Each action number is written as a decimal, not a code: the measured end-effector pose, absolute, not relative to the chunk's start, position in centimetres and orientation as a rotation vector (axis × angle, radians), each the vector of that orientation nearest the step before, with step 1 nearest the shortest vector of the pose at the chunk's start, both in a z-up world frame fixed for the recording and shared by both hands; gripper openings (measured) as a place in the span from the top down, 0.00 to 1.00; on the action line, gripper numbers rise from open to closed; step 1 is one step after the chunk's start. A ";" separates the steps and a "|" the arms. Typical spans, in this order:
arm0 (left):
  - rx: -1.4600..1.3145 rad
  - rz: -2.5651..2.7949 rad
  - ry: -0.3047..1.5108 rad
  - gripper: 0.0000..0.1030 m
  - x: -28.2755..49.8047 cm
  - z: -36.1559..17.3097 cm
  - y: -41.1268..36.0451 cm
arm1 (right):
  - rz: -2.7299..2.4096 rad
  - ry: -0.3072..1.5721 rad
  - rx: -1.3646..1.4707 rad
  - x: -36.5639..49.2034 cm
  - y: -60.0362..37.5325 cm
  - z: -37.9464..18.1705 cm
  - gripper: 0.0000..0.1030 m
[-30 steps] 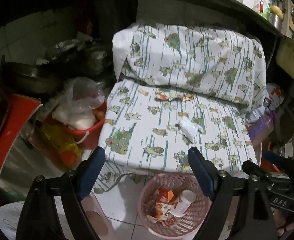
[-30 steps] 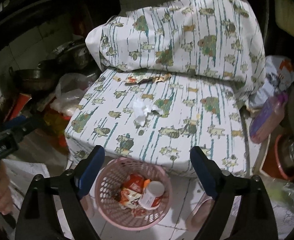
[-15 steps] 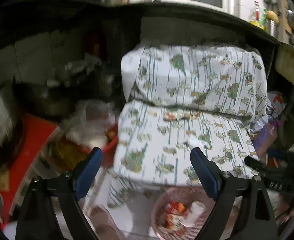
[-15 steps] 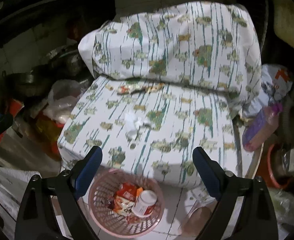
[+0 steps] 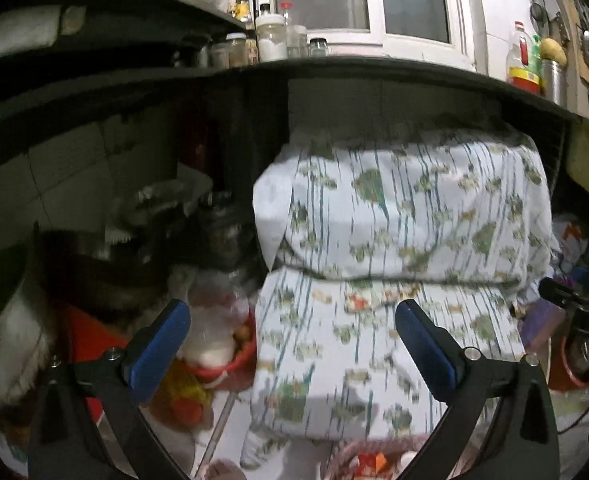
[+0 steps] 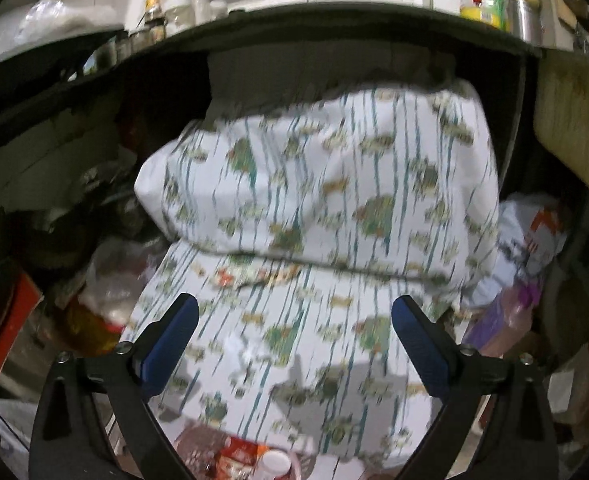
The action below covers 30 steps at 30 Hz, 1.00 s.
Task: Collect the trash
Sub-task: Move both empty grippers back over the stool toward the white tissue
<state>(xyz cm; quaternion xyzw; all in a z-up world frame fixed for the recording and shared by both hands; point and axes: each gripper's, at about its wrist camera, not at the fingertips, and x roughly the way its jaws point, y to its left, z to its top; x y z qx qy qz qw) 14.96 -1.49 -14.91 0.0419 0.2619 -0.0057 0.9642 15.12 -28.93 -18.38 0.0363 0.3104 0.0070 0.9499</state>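
- Left gripper [image 5: 292, 330] sits across the lower half of its frame, blue pads spread wide; the jaws have just been opening and nothing lies between them.
- Right gripper [image 6: 294, 326] is the same story: jaws wide, just been opening, only the patterned cushion [image 6: 278, 332] behind the gap.
- Both views are blurred.
- Crumpled white tissue [image 6: 240, 350] lies on the cushion seat, lower centre of the right view, just right of the left-hand pad.
- A flat torn wrapper [image 6: 254, 274] lies along the crease where the seat meets the back pillow [image 6: 326, 184], mid-frame; in the left view it shows at centre-right [image 5: 378, 300].
- Pink basket [image 5: 358, 450] peeks in at the bottom edge, below the cushion's front, with an orange packet [image 6: 236, 456] and a white-capped bottle [image 6: 274, 465] inside.
- Red bucket [image 5: 230, 366] with a clear bag stands left of the cushion.
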 end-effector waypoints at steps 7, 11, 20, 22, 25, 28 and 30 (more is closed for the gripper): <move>0.125 0.004 0.568 0.00 20.5 -16.9 -2.7 | -0.006 0.580 0.093 18.6 -28.8 -16.3 0.02; 0.103 0.033 0.644 0.00 23.3 -18.5 -1.9 | -0.003 0.655 0.051 21.7 -27.1 -19.1 0.02; 0.076 0.018 0.757 0.00 28.9 -21.6 -0.5 | 0.166 0.966 0.051 27.4 -24.4 -29.1 0.02; 0.098 0.020 0.776 0.00 29.7 -22.7 -0.9 | 0.210 1.052 0.072 28.6 -23.8 -31.4 0.02; 0.122 0.019 0.784 0.00 30.4 -23.5 -1.6 | 0.229 1.163 0.098 29.9 -22.8 -34.8 0.02; 0.110 0.005 0.808 0.00 31.1 -23.9 -1.9 | 0.222 1.250 0.121 30.6 -21.9 -37.6 0.03; 0.086 -0.022 0.821 0.02 31.8 -24.1 -2.0 | 0.204 1.291 0.110 30.8 -21.2 -39.0 0.05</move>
